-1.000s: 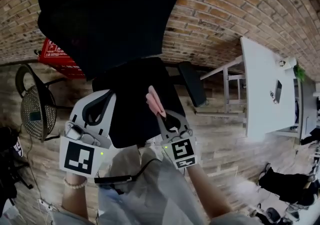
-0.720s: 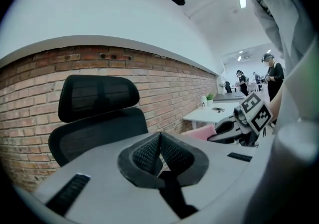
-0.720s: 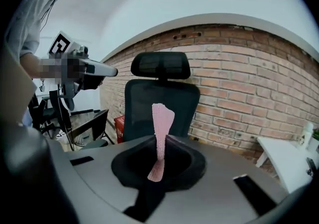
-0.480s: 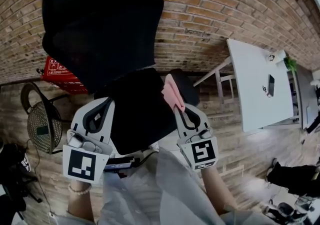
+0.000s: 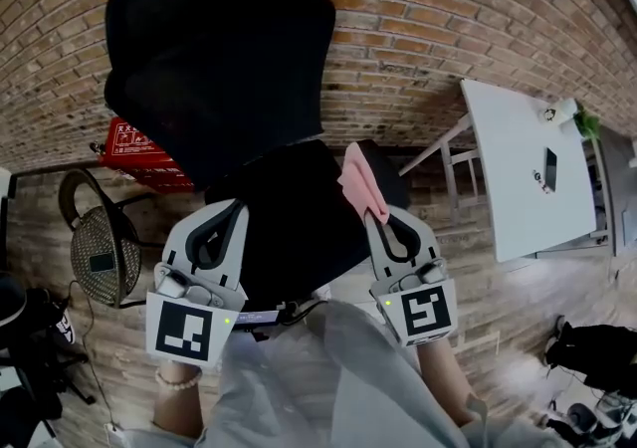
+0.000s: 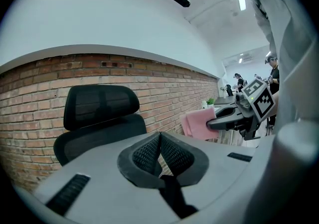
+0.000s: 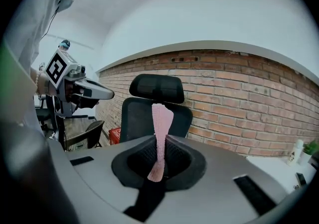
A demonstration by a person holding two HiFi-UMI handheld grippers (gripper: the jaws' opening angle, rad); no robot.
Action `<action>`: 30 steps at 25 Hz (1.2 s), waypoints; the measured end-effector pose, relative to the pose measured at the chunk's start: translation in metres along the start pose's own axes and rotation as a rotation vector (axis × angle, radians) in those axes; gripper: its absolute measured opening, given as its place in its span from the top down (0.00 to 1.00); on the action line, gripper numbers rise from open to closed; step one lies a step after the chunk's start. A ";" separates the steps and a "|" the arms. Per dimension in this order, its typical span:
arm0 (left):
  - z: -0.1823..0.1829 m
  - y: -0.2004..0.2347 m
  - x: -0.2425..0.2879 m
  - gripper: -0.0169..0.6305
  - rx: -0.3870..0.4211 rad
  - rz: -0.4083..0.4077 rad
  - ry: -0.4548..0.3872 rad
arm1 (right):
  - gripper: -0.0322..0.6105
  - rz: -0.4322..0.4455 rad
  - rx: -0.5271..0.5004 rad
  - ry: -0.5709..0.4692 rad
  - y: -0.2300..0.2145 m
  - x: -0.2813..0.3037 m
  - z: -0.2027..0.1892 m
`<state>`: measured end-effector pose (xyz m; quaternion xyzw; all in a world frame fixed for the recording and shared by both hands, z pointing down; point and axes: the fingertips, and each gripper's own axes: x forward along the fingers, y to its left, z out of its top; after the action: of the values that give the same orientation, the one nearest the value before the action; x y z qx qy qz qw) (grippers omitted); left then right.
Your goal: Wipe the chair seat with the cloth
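Brick wall (image 5: 448, 18) behind, my right claw (image 5: 374, 212), pinching the cloth (image 5: 360, 182), swung right of the unwiped chair seat (image 5: 289, 222); left claw (image 5: 236, 207) pressed together.

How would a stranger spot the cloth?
Start at the brick wall; the black office chair stands before it. Over the right side of its seat, the right gripper is shut on the cloth. It is the only pink thing amid black and grey parts.
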<state>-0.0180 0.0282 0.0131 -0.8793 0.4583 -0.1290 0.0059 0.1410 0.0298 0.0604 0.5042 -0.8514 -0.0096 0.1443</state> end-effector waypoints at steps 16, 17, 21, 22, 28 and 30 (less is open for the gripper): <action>-0.003 0.001 0.012 0.95 0.028 -0.036 -0.007 | 0.86 0.011 -0.001 -0.022 0.007 0.015 0.013; -0.003 0.001 0.012 0.95 0.028 -0.038 -0.007 | 0.86 0.010 -0.001 -0.022 0.007 0.015 0.013; -0.004 0.001 0.015 0.95 0.036 -0.045 -0.006 | 0.86 0.003 -0.002 -0.024 0.006 0.016 0.014; -0.003 0.001 0.015 0.95 0.038 -0.045 -0.006 | 0.86 0.000 -0.005 -0.025 0.005 0.015 0.014; -0.004 0.004 0.015 0.95 0.035 -0.040 0.003 | 0.86 0.000 -0.012 -0.019 0.005 0.015 0.015; -0.005 0.005 0.015 0.95 0.032 -0.037 0.006 | 0.86 0.002 -0.010 -0.015 0.006 0.015 0.014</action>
<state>-0.0150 0.0133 0.0209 -0.8870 0.4400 -0.1393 0.0163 0.1255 0.0177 0.0516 0.5027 -0.8528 -0.0176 0.1404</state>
